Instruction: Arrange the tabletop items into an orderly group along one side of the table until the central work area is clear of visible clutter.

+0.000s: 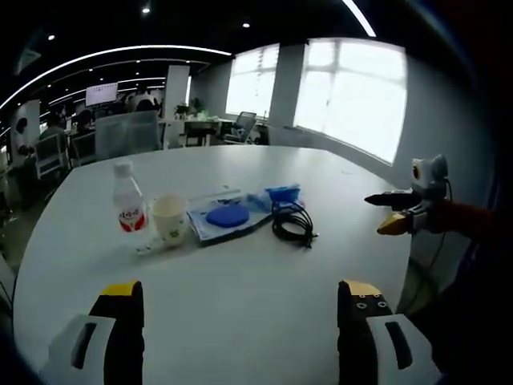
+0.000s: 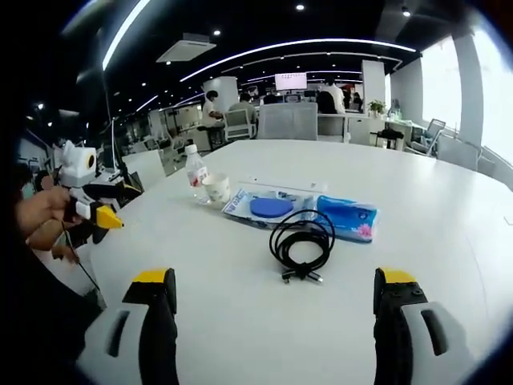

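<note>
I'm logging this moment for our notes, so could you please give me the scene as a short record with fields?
surface: white table
items: bottle, paper cup, blue disc on a flat packet, blue pack, coiled black cable
layout: loose row mid-table, cable nearest the right gripper
left gripper: open, holding nothing
right gripper: open, holding nothing

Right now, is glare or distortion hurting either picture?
Left gripper view: the windows blow out white, and the table edge bows from fisheye. Right gripper view: ceiling light strips curve, yet the black cable stays sharp.
</note>
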Demonstrator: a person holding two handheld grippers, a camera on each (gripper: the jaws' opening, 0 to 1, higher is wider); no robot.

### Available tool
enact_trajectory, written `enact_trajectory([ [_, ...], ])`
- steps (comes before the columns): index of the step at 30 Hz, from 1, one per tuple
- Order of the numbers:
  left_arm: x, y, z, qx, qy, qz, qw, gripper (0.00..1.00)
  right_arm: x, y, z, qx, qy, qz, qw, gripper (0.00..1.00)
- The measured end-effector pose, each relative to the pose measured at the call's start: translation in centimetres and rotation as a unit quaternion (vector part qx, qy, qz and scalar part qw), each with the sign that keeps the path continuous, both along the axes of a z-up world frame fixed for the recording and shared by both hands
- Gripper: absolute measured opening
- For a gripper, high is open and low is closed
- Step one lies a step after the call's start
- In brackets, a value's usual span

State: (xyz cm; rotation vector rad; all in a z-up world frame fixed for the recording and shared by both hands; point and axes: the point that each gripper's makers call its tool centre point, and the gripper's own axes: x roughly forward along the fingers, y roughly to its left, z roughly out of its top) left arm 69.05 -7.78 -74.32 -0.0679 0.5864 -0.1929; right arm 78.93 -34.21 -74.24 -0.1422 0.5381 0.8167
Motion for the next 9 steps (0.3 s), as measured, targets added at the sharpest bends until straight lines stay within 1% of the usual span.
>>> enact_trajectory([
  [4, -0.08, 0.2, -0.08, 0.003, 0.0, 0.006, 1.0, 0.99, 0.06, -0.07, 0.0, 0.0, 0.001, -0.001, 1.0, 1.0],
  [7, 0.03, 0.21, 0.02, -0.01, -0.002, 0.015, 0.9998, 0.99, 0.08, -0.25, -0.16, -0.001, 0.003, -0.002, 1.0, 1.0],
  [9, 0.04, 0.18, 0.08, -0.012, -0.003, 0.017, 0.9998, 0.99, -0.01, -0.3, -0.24, -0.002, 0.005, -0.002, 1.0, 1.0],
])
